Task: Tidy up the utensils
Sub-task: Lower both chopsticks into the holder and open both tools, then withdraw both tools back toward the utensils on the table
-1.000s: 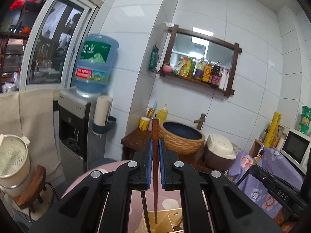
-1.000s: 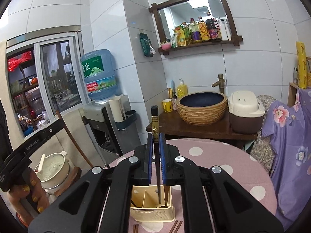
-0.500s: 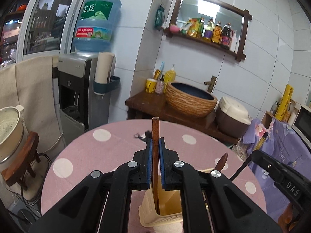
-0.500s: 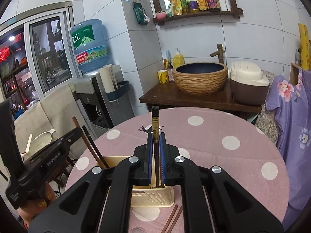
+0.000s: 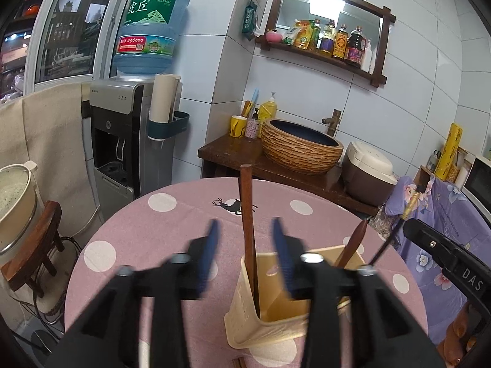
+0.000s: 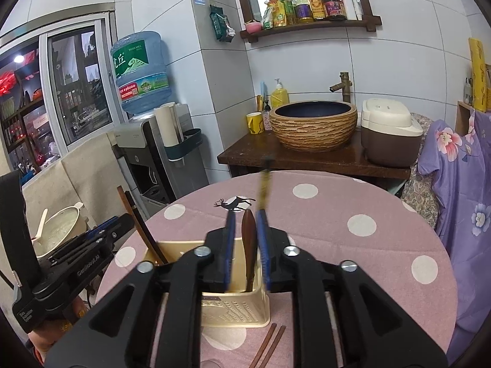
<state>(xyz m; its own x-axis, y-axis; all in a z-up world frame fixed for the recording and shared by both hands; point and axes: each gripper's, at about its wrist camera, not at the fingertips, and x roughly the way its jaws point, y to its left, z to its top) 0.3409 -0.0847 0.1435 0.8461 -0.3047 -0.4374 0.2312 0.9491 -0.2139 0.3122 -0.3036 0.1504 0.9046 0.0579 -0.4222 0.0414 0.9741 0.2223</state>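
Now the release step: both tools' jaws are opening; left tool [image 5: 244, 254] frees a brown wooden chopstick [image 5: 248, 224] standing in the cream plastic utensil holder [image 5: 276, 316]; right tool [image 6: 245, 248] frees a dark gold-banded chopstick [image 6: 264, 188] there; next, lift clear and fetch the brown pair [image 6: 268, 348] on the pink dotted bench [image 6: 337, 214].

Everything sits around that woven basin [image 6: 315, 128] on the dark wooden counter [image 6: 316, 161]: yellow mug [image 6: 255, 123] and soap bottle [image 6: 279, 97] just left of it, rice cooker [image 6: 389, 133] close on its right. Farther left stands the water dispenser [image 5: 129, 136] with its blue jug [image 5: 150, 30], and above the basin, a shelf of bottles [image 6: 310, 3].
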